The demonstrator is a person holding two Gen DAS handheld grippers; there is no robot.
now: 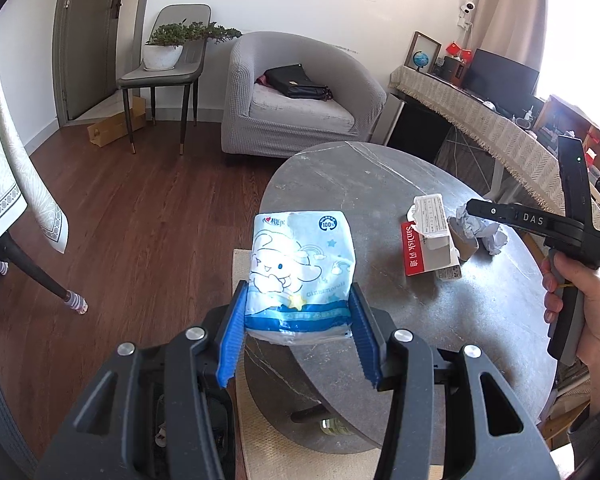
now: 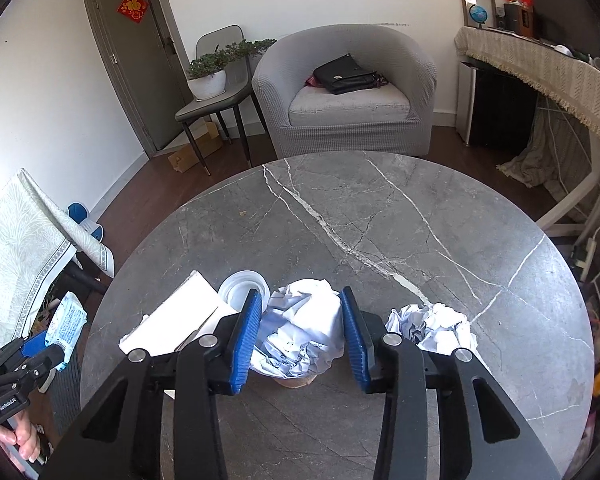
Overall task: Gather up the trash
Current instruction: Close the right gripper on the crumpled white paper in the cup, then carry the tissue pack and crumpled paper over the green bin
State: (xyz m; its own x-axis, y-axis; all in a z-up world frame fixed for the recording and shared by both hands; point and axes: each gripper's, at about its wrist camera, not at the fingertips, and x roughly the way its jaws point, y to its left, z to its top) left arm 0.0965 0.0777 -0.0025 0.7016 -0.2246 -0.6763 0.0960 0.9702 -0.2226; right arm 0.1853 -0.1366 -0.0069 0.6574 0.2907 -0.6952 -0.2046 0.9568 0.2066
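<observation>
My left gripper (image 1: 298,308) is shut on a light blue tissue pack (image 1: 300,264) with a cartoon print, and holds it upright over the left rim of the round grey marble table (image 1: 360,176). The same pack (image 2: 66,320) shows at the far left of the right wrist view, off the table's edge. My right gripper (image 2: 300,332) stands around a crumpled white paper wad (image 2: 300,320) that sits in a brown cup. Both blue pads touch the wad's sides. A second paper wad (image 2: 432,328) lies just to its right.
A white box (image 2: 176,316) and a white round lid (image 2: 240,284) lie left of the right gripper, beside a red and white SanDisk package (image 1: 414,248). Beyond the table are a grey armchair (image 2: 348,92) with a black bag, a chair with a potted plant (image 2: 208,76), and a cloth-covered desk (image 2: 540,64).
</observation>
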